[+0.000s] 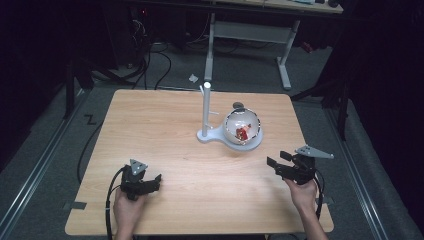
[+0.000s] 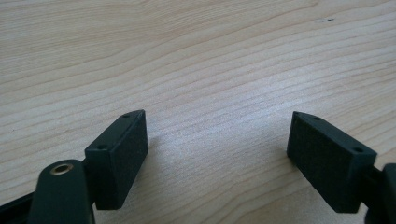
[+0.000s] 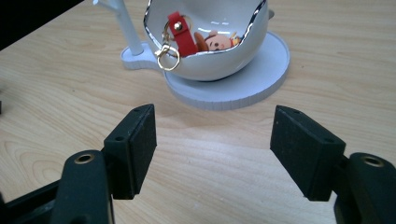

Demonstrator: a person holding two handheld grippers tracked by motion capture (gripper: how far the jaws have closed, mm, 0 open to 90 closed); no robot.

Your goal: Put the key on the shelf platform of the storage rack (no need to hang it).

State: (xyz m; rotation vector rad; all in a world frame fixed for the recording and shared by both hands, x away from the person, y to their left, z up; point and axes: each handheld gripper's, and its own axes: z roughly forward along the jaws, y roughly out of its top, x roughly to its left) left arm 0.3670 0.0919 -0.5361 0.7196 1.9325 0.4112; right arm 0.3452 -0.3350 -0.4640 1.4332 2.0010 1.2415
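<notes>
The right gripper [image 3: 212,149] stood with its jaws wide apart and nothing between them, aimed at the white bowl [image 3: 219,60] just ahead on its round stand [image 3: 261,79]. Inside lay a keychain [image 3: 180,32], its red strap and gold ring [image 3: 169,60] draped over the near rim. A good pick would probably come in low and pinch the strap rather than the thin ring, without nudging the bowl. The left gripper [image 2: 217,154] also stood apart, empty over bare worktop [image 2: 187,56]. The keychain's small figure was half hidden by the bowl's wall, and the white post [image 3: 123,23] beside it was cut off above.
</notes>
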